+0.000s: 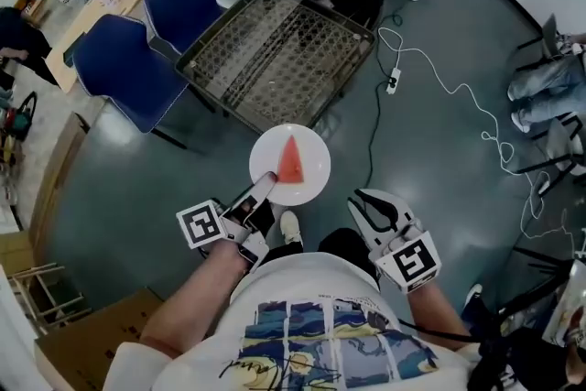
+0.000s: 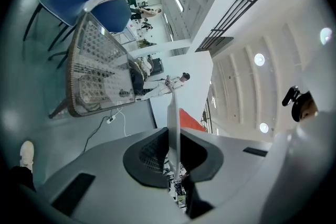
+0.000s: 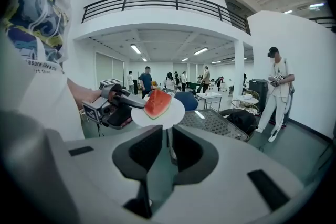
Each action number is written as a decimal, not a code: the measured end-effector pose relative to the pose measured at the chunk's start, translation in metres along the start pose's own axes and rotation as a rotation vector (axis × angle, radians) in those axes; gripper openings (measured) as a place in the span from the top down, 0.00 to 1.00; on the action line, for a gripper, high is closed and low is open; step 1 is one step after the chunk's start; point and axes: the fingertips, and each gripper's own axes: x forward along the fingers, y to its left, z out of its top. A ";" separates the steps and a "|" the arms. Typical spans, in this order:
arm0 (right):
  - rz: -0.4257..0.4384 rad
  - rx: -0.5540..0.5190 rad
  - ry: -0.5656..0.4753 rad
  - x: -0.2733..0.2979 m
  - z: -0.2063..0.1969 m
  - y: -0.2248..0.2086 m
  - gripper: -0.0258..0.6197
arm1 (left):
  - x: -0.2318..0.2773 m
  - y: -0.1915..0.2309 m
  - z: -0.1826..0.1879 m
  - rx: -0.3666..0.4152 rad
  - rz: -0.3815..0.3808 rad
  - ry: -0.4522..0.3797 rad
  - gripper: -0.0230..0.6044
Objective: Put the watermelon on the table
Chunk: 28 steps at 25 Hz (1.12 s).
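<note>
My left gripper (image 1: 264, 186) has its fingers pinching the near rim of the white plate (image 1: 316, 151). The watermelon wedge (image 1: 290, 162) sits on that plate, held up over the floor. On my right gripper (image 1: 364, 204) the fingers are spread, nothing between them. The mesh counter (image 1: 275, 59) lies farther ahead, with blue chairs (image 1: 128, 69) on its left.

A: Status of the plate (image 1: 316, 151)?
B: White, watermelon wedge (image 1: 291, 162) centred; left gripper (image 1: 264, 187) clamped on its rim at seven o'clock.
A: Surroundings?
B: Beyond it, wicker table (image 1: 275, 59) at twelve o'clock; right gripper (image 1: 366, 208) at four, apart, empty.
</note>
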 end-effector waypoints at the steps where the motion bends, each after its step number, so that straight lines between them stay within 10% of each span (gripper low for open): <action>1: 0.007 -0.002 0.005 0.009 0.003 -0.002 0.89 | 0.005 0.004 0.010 -0.007 -0.003 0.003 0.91; 28: 0.175 0.030 0.061 0.173 0.026 -0.272 0.89 | 0.257 0.179 0.222 -0.076 0.152 -0.158 0.91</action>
